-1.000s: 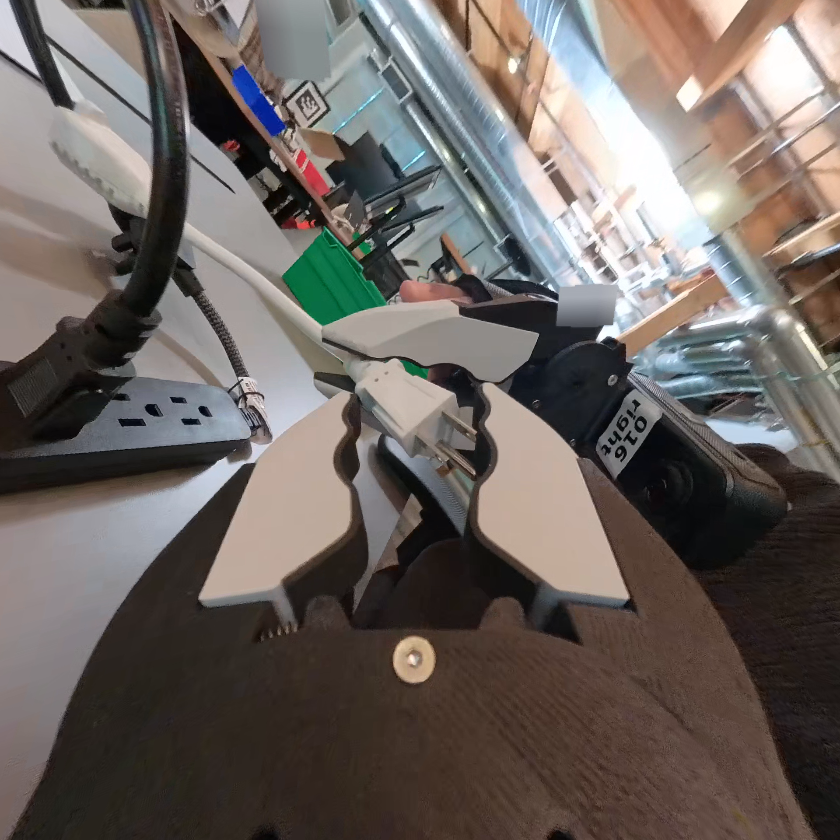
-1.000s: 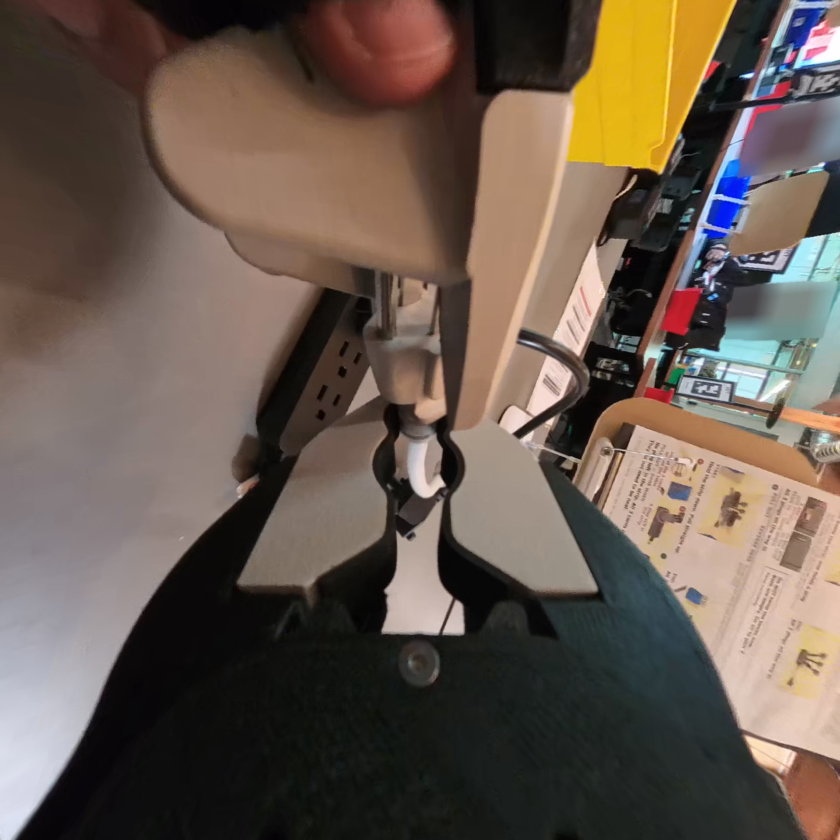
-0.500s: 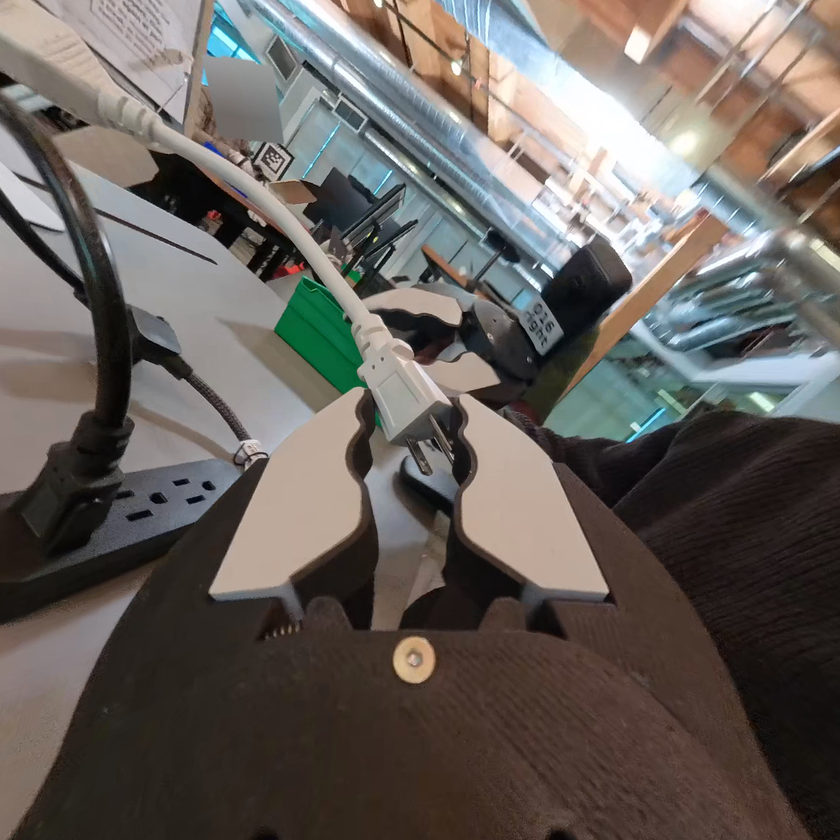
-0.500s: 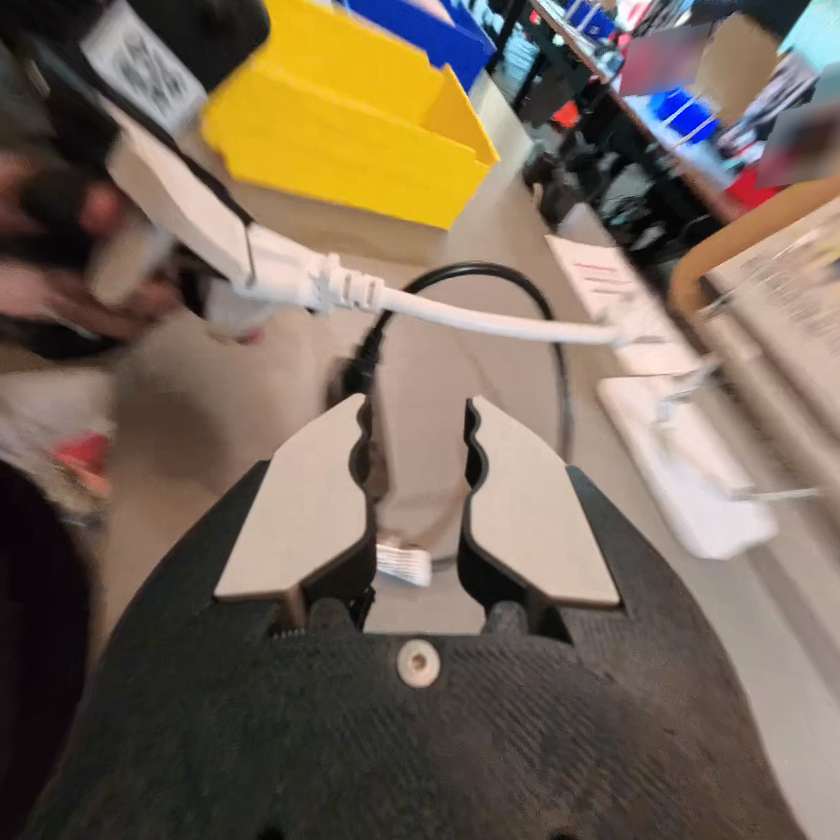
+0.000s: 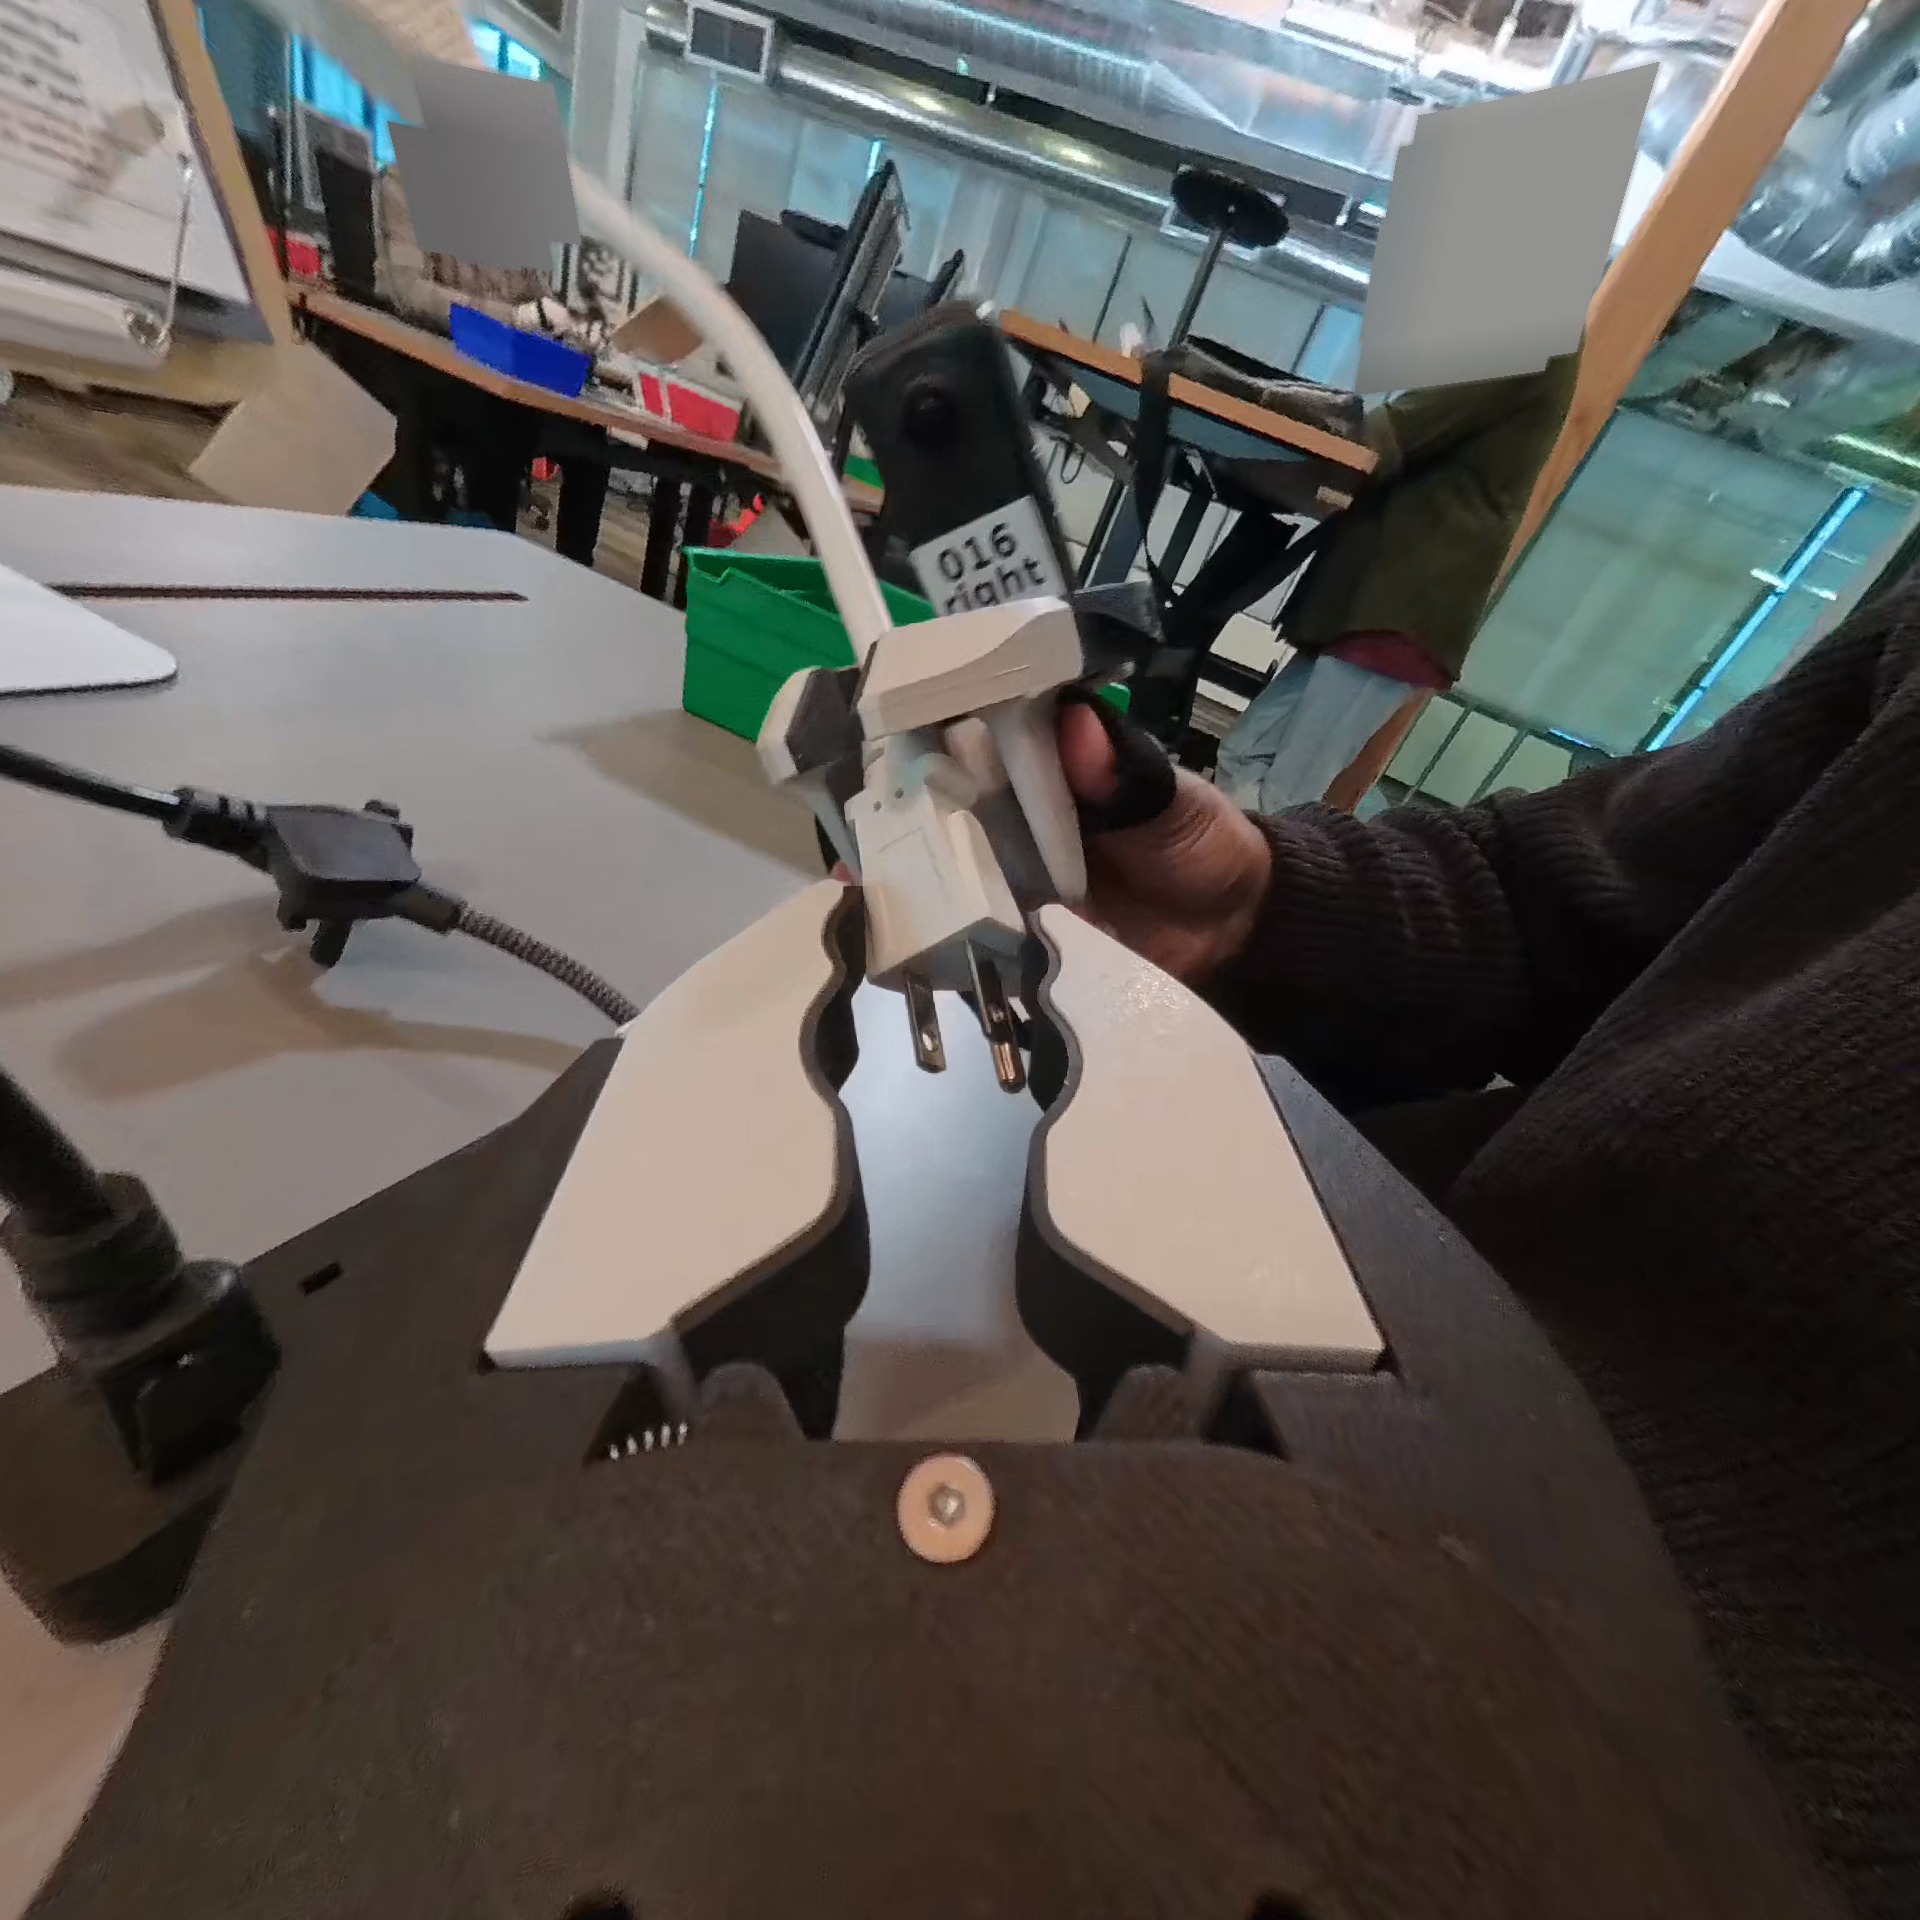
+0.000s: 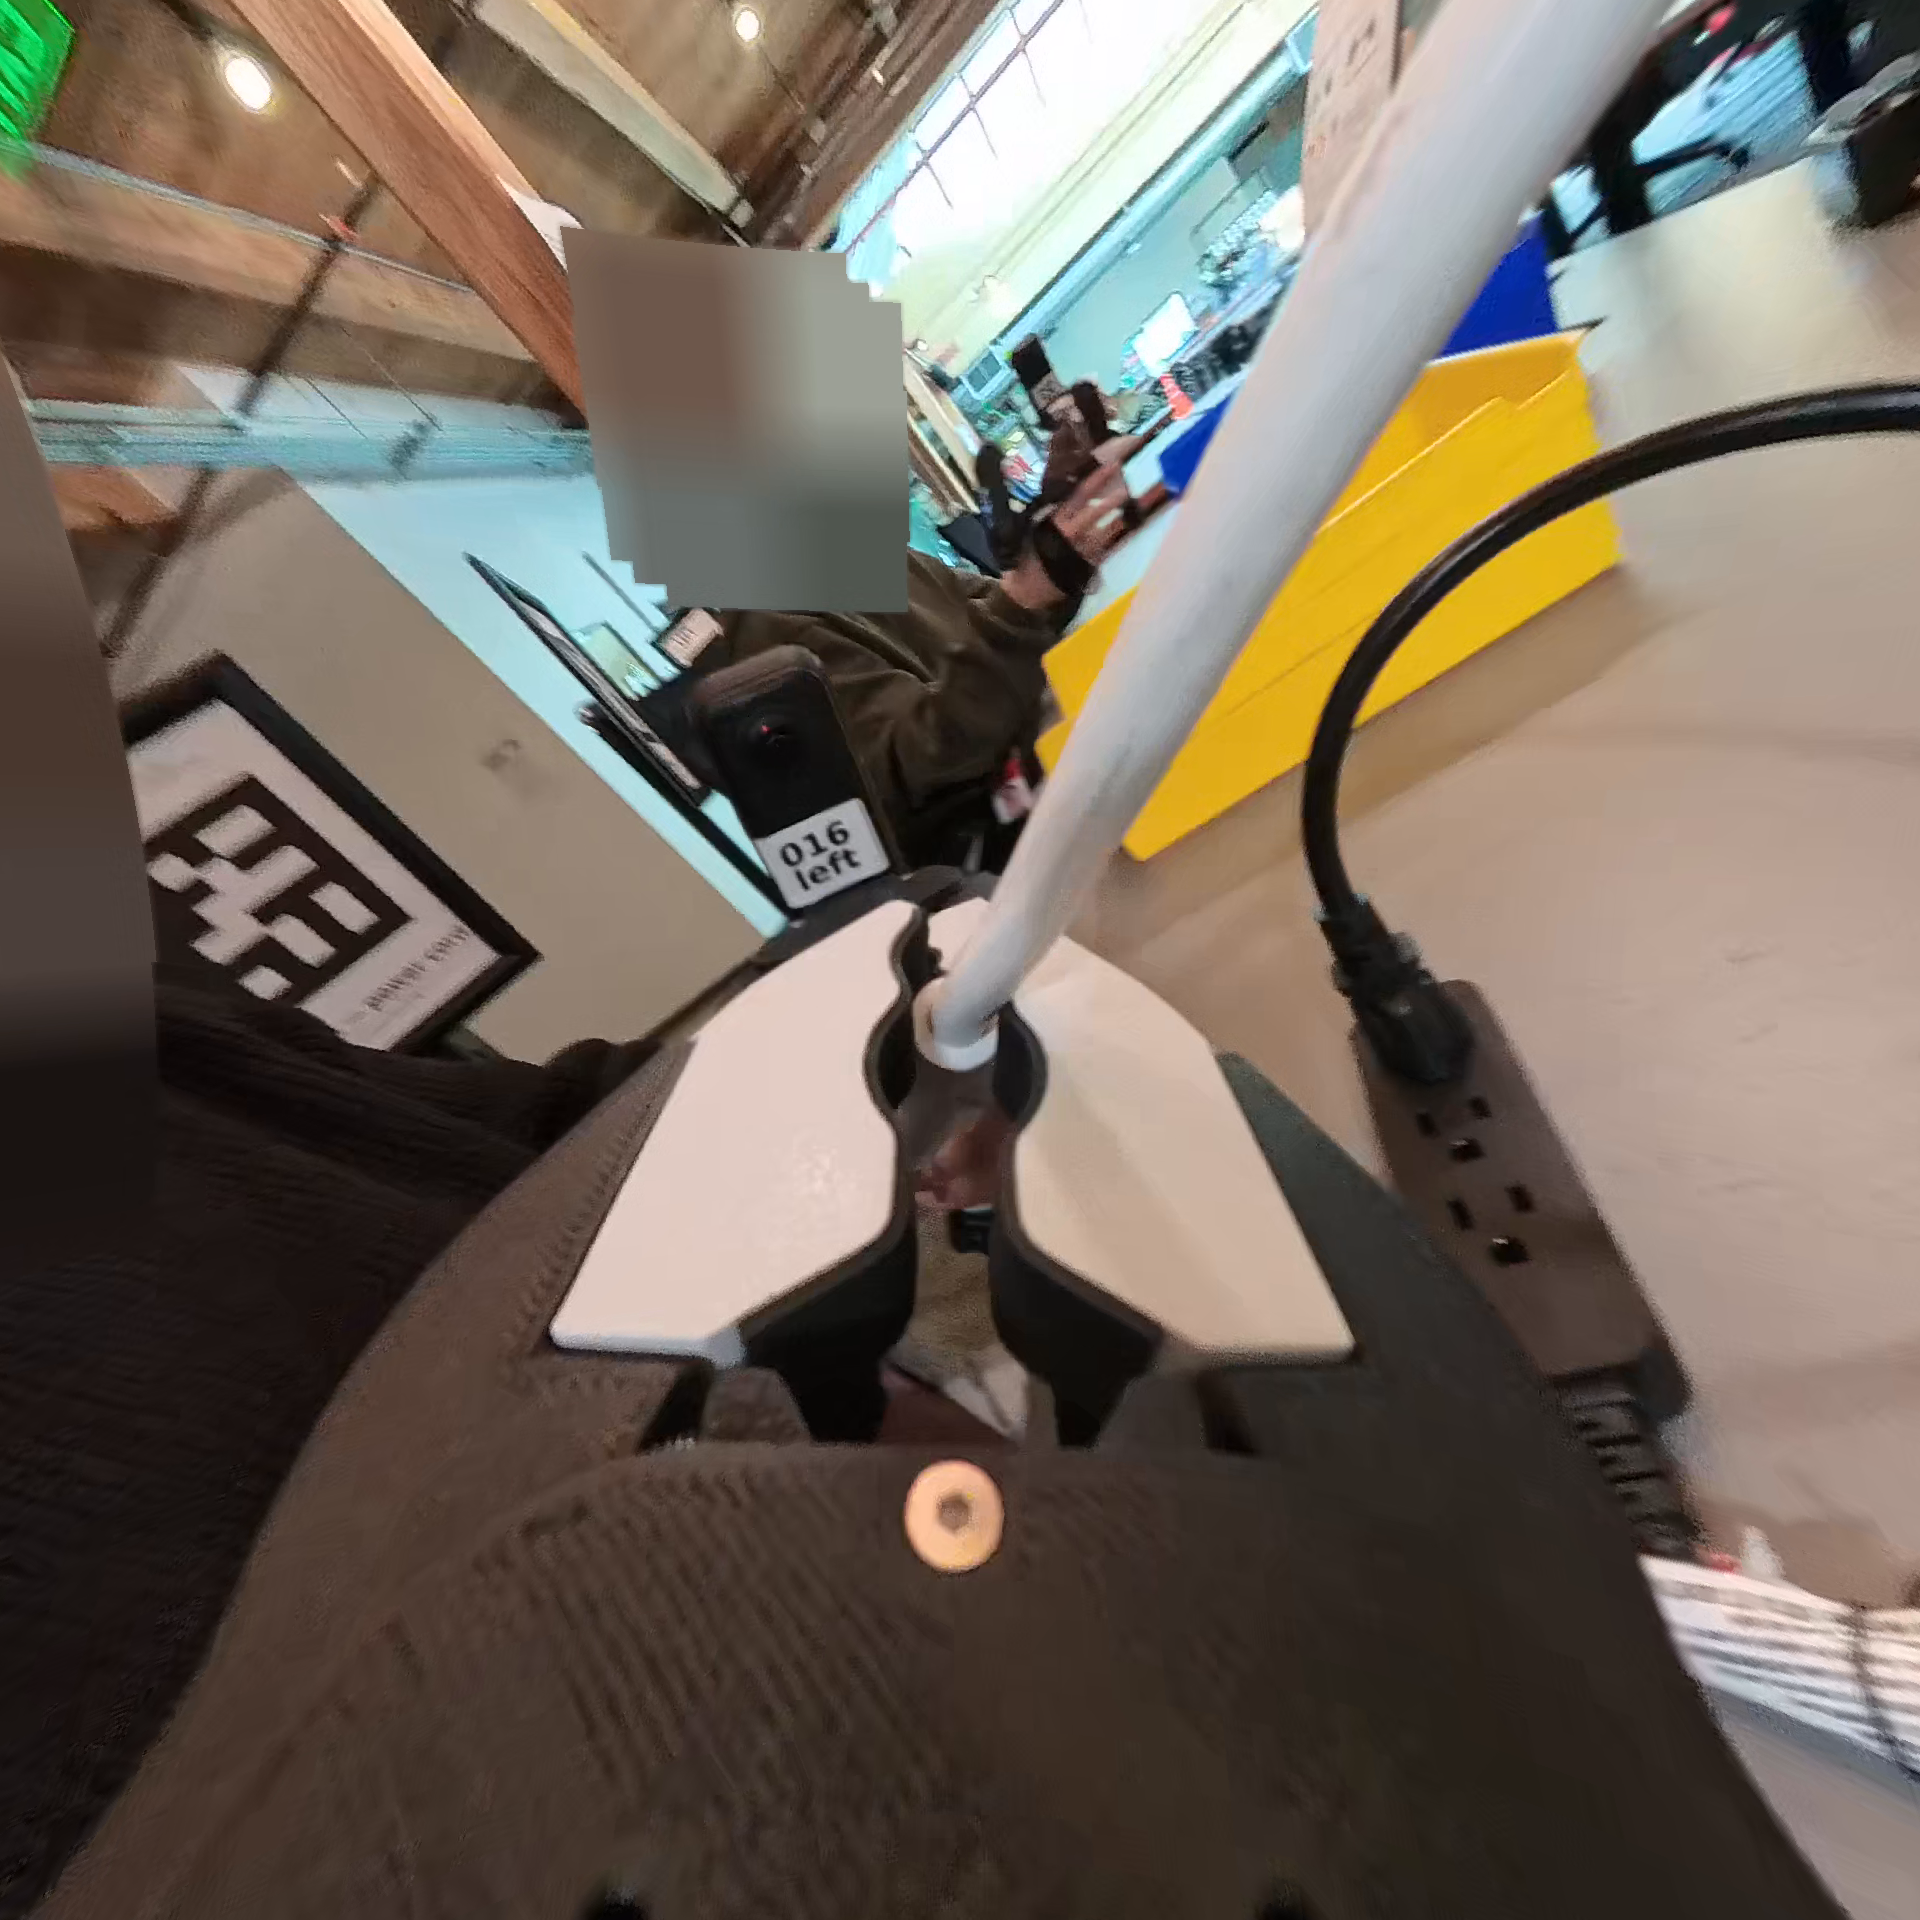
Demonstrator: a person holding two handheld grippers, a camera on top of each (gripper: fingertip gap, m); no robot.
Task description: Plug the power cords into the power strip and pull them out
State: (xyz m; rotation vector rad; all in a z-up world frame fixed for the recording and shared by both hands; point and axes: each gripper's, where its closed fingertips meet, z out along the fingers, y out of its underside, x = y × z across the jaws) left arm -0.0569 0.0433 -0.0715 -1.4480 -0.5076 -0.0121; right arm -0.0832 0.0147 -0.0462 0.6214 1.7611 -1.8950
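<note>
A white plug (image 5: 920, 883) on a white cord (image 5: 790, 416) hangs in the air, prongs towards the left wrist camera. My left gripper (image 5: 940, 914) is shut on the plug's lower body. My right gripper (image 5: 914, 800) comes from behind and is shut on the plug's upper part, where the cord enters. In the right wrist view my right gripper (image 6: 961, 997) clamps the cord's collar (image 6: 961, 1029). The black power strip (image 6: 1486, 1174) lies on the grey table (image 5: 468, 675) with a black plug (image 6: 1403, 1018) in its far end. That black plug (image 5: 135, 1351) also shows at the lower left of the left wrist view.
A black connector on a braided cable (image 5: 343, 862) lies on the table. A green bin (image 5: 769, 644) stands at the far edge and a yellow bin (image 6: 1403, 540) beyond the strip. A white pad (image 5: 62, 644) and printed paper (image 6: 1818, 1662) lie nearby. A person's sleeve (image 5: 1558, 987) fills the right.
The right gripper, open and apart half a second ago, has closed on the plug's cord end. The left gripper has turned so the plug's prongs point down, still holding it.
</note>
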